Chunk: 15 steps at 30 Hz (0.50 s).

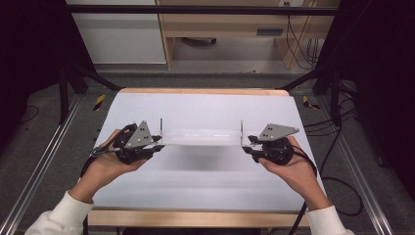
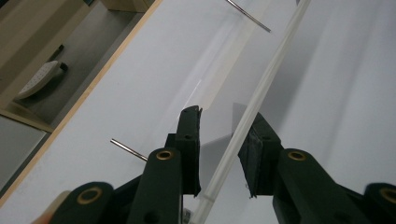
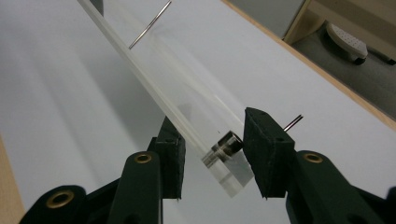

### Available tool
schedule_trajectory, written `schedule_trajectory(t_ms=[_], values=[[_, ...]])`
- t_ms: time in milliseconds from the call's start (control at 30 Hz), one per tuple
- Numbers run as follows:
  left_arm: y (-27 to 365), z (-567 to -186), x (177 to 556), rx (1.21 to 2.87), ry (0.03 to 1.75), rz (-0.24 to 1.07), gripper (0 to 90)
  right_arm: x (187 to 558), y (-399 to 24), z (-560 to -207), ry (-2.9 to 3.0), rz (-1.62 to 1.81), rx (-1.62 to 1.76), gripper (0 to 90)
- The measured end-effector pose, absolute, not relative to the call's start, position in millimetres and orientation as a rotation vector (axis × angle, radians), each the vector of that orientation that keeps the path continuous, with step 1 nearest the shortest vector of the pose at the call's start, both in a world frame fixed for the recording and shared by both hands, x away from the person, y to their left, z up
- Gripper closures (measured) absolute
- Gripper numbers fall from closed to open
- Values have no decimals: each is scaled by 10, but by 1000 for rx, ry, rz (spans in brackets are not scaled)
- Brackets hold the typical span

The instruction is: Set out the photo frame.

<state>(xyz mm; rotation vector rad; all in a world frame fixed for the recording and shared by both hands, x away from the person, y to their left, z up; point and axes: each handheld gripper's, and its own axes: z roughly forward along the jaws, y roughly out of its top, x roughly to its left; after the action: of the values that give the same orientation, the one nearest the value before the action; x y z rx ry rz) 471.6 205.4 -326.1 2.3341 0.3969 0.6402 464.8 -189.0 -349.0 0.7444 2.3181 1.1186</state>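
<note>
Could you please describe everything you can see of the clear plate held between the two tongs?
The clear plate looks like acrylic: a long, flat, see-through slab with frosted edges. A thin metal pin stands up near each end, set in a small clear fitting. It is held roughly level above the white table, the left tongs and right tongs clamped on its two ends.

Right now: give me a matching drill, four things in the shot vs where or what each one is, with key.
Things:
1. clear acrylic plate
2. left gripper
3. right gripper
4. white table sheet

Descriptions:
A. at the plate's right end in the high view
B. spread under everything
C. spans between the two grippers
D. at the plate's left end in the high view

Pairs: 1-C, 2-D, 3-A, 4-B
</note>
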Motion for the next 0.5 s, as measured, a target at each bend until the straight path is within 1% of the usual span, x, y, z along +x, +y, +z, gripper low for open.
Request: schedule_trajectory(t_ms=[100,367,400,500], values=[[2060,-3214,4781,2336,397,623,695,4684,-1897,-3463,2292,1150,762,571],[2069,-3112,4928,2354,383,587,695,4681,-1887,-3524,2142,1155,764,459],[2070,-3101,4945,2354,384,584,695,4685,-1888,-3525,2131,1164,764,462],[2071,-3066,4998,2359,377,583,695,4715,-1901,-3509,2106,1196,762,522]])
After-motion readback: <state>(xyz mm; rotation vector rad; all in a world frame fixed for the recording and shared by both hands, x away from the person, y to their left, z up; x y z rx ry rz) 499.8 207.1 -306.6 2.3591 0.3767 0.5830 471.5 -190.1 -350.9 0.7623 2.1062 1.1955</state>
